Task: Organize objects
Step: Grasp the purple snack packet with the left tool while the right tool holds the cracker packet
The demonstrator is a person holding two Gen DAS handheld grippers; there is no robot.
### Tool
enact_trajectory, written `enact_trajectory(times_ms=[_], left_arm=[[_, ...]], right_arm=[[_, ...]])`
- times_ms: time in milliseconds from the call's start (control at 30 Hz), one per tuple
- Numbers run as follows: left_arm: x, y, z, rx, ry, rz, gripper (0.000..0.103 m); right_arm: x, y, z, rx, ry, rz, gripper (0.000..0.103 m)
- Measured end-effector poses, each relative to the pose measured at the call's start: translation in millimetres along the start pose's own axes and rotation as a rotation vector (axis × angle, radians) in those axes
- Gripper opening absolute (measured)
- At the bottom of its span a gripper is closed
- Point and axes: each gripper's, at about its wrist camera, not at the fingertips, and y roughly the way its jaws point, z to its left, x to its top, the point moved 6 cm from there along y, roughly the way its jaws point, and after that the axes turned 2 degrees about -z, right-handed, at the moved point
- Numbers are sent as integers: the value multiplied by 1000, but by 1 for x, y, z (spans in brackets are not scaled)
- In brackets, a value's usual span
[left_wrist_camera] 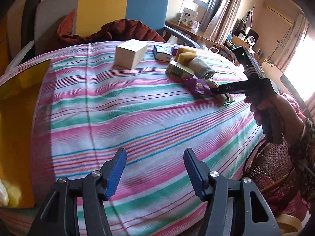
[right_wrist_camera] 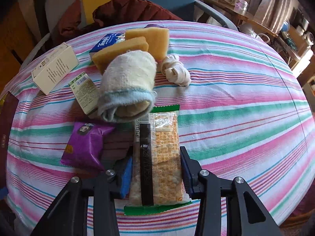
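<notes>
My right gripper [right_wrist_camera: 155,169] has its blue pads on both sides of a clear green-edged snack packet [right_wrist_camera: 159,157] lying on the striped tablecloth [right_wrist_camera: 236,118]; it looks shut on it. Beyond it lie a rolled towel [right_wrist_camera: 128,84], two yellow sponges [right_wrist_camera: 151,41], a purple snack bag [right_wrist_camera: 86,143], a green-labelled box [right_wrist_camera: 84,92], a white box [right_wrist_camera: 55,68], a blue tissue pack [right_wrist_camera: 106,43] and a knotted white cloth [right_wrist_camera: 177,70]. My left gripper [left_wrist_camera: 155,175] is open and empty above the near cloth, far from the pile [left_wrist_camera: 189,64].
A yellow container [left_wrist_camera: 17,118] stands at the table's left edge. A chair with a dark red jacket [left_wrist_camera: 118,31] is behind the table. A wicker chair [left_wrist_camera: 275,167] is at the right. The right gripper's body and the hand holding it [left_wrist_camera: 261,98] show at the right.
</notes>
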Motion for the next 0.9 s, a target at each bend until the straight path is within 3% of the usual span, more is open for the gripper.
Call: enact_trajectory(times_ms=[333,567,700,900], left_arm=[[52,61,-54,-81,26,73,61],[96,114,-78,-144,-98,144,61],[118,137,-84,-124,-147,148,63],[123,167,-87,-92,-155,177,64]], right_arm=[[1,1,-30,-1,98,31,43],[0,0,-33,17,105,39,43],[-1,-2,-37,38,129,41,43],[-2,-3,-37,33,125,39,43]])
